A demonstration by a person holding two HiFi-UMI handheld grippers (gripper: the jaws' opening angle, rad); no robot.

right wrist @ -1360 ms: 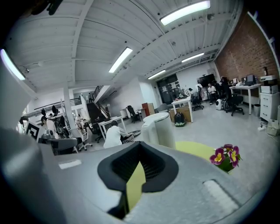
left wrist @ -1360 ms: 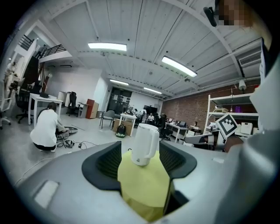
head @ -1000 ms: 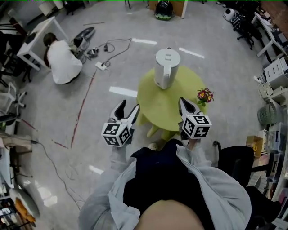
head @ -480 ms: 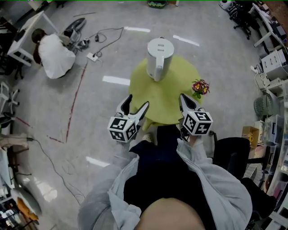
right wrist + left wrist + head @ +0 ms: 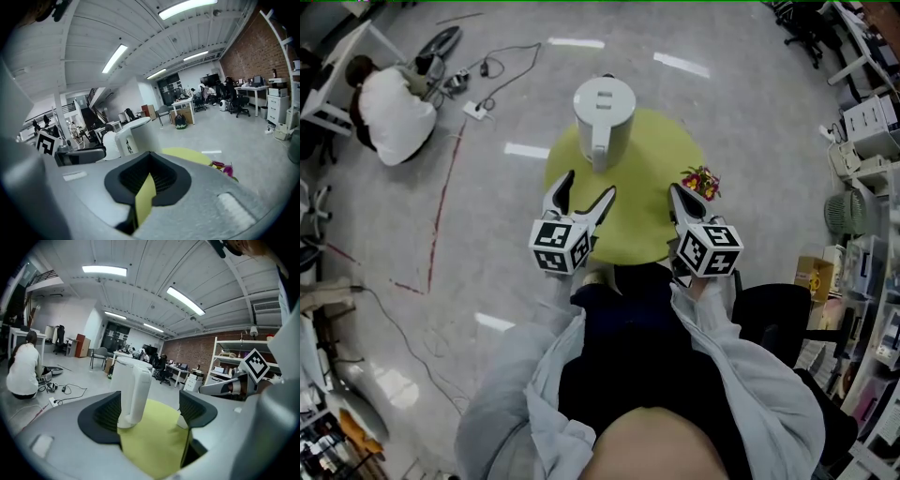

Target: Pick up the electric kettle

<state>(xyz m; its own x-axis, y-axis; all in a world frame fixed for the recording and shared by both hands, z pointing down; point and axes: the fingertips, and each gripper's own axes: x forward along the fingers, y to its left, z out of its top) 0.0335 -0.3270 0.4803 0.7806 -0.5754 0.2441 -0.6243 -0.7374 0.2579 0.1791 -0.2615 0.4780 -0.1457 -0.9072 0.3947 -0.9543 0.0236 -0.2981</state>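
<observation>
A white electric kettle [image 5: 603, 117] stands upright on the far side of a round yellow-green table [image 5: 649, 211], handle towards me. My left gripper [image 5: 586, 192] hangs over the table's near left edge, short of the kettle. Its jaws are opening wide with nothing between them. In the left gripper view the kettle [image 5: 133, 390] stands ahead of the left gripper [image 5: 150, 411], nearer the left pad. My right gripper [image 5: 678, 197] is shut over the near right edge. In the right gripper view, the right gripper [image 5: 147, 180] shows a thin slit, with the kettle [image 5: 136, 133] beyond on the left.
A small bunch of flowers [image 5: 700, 181] stands at the table's right edge. A person in white [image 5: 389, 117] crouches on the floor far left beside cables and a power strip [image 5: 475, 110]. A black chair [image 5: 778, 314] and shelves stand to my right.
Both grippers have come forward over the table's near edge, closer to the kettle. The left gripper's jaws have spread wider. The right one stays shut.
</observation>
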